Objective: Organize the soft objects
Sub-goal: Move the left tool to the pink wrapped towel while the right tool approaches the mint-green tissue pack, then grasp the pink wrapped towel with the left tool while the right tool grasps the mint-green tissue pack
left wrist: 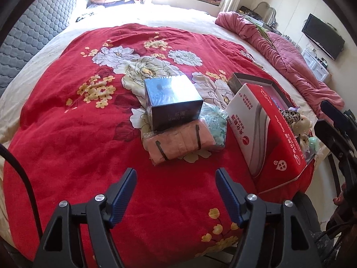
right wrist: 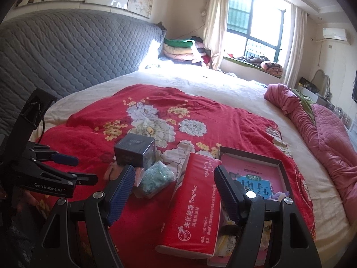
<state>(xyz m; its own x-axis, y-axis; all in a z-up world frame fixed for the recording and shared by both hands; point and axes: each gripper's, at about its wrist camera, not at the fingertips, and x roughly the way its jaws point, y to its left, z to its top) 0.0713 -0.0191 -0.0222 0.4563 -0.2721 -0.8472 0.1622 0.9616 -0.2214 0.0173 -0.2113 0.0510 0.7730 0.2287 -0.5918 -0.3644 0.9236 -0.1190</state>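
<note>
A pink soft packet (left wrist: 178, 143) in clear wrap lies on the red floral blanket (left wrist: 67, 134), with a dark blue box (left wrist: 173, 102) resting on its far edge. A teal soft packet (left wrist: 214, 122) lies against its right side. My left gripper (left wrist: 176, 178) hovers open just short of the pink packet, nothing between its fingers. A red tissue pack (right wrist: 194, 201) leans on a dark open box (right wrist: 256, 156) that holds a book. My right gripper (right wrist: 175, 176) stands open over the tissue pack, pads apart from it. Small plush toys (left wrist: 299, 120) sit in the open box.
A grey quilted headboard (right wrist: 67, 51) runs along the left. A rumpled pink quilt (right wrist: 323, 134) lies along the bed's right edge. Folded bedding (right wrist: 178, 49) is stacked by the window. The left gripper (right wrist: 80, 167) shows at the left of the right wrist view.
</note>
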